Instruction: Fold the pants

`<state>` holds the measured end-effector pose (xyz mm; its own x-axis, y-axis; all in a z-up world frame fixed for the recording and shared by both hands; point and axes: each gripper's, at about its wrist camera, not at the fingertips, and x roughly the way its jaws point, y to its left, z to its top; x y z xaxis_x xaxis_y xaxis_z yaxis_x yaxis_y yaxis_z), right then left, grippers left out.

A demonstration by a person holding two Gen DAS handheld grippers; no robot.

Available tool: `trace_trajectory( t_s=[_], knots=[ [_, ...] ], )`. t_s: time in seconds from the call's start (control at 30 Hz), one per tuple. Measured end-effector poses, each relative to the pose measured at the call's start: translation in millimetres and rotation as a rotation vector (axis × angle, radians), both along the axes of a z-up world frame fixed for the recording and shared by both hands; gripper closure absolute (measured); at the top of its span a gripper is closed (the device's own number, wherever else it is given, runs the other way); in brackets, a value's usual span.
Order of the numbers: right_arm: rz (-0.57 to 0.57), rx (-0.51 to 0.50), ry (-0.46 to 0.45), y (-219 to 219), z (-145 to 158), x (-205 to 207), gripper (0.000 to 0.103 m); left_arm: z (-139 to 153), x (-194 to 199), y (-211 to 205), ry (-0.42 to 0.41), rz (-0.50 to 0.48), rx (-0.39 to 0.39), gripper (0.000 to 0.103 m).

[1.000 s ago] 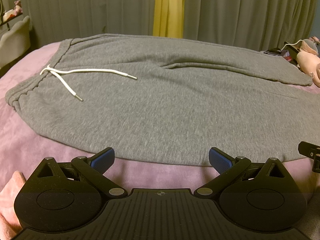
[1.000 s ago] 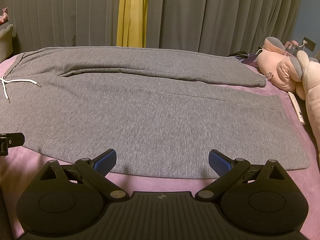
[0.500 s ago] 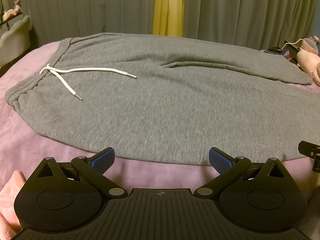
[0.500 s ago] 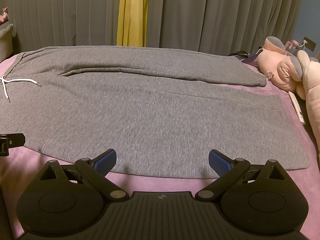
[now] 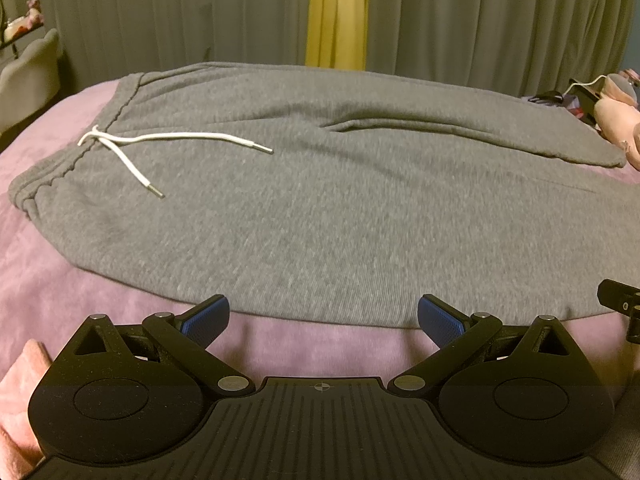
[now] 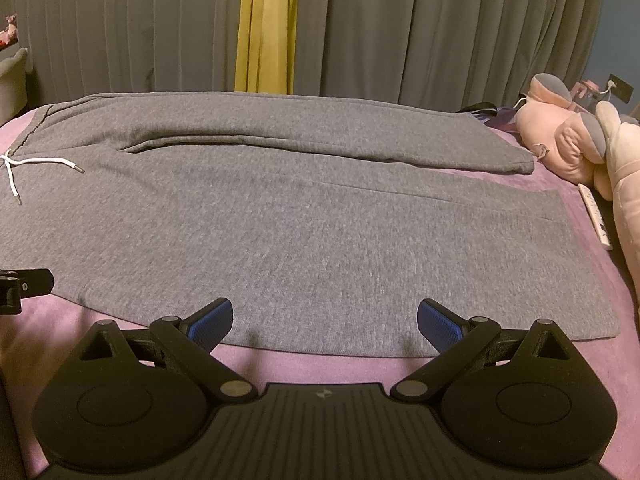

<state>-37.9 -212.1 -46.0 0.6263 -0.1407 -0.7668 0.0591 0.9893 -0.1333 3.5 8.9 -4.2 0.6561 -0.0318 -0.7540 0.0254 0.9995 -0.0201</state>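
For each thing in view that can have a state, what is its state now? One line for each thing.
Pants: unfolded, spread flat on the bed, legs side by side.
Drawstring: loose, both ends lying on the pants.
Left gripper: open, empty, at the pants' near edge.
Right gripper: open, empty, fingers over the near edge.
Curtains: drawn shut.
Plush toy: lying past the leg ends.

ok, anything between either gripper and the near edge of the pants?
Nothing visible. The left gripper and right gripper are both open just short of the near edge of the grey pants, with only bare pink bedspread between. The white drawstring lies farther back, near the waistband.
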Motion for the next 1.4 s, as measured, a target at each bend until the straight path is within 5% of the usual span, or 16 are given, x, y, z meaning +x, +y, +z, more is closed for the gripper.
trace_trajectory(
  t_s=[0.3, 0.53, 0.77, 0.97, 1.1, 1.2, 1.3, 1.37, 1.4],
  knots=[
    [-0.006, 0.041, 0.002, -6, 3, 0, 0.004, 3, 1, 3, -0.003, 0.005, -0.023, 0.000],
    [-0.134, 0.261, 0.092, -47, -7, 29, 0.004, 16, 0, 20, -0.074, 0.085, -0.102, 0.000],
    [-0.318, 0.292, 0.263, -80, -56, 75, 0.004, 30, 26, 17, -0.210, 0.177, -0.018, 0.000],
    [-0.303, 0.236, 0.297, -72, -61, 81, 0.004, 26, 81, 22, -0.286, 0.336, -0.076, 0.000],
    [-0.276, 0.286, 0.365, -82, -52, 92, 0.004, 5, 102, 26, -0.320, 0.434, 0.030, 0.000],
    [-0.278, 0.286, 0.260, -97, -25, 119, 0.017, -5, 103, 35, -0.319, 0.505, 0.108, 0.000],
    [-0.343, 0.260, 0.124, -111, 1, 176, 0.024, -5, 107, 48, -0.299, 0.543, 0.062, 0.000],
    [-0.365, 0.256, 0.074, -114, 6, 225, 0.042, -9, 107, 49, -0.298, 0.551, 0.061, 0.000],
    [-0.379, 0.252, 0.045, -114, 4, 251, 0.066, -11, 106, 46, -0.292, 0.548, 0.074, 0.000]
  ],
)
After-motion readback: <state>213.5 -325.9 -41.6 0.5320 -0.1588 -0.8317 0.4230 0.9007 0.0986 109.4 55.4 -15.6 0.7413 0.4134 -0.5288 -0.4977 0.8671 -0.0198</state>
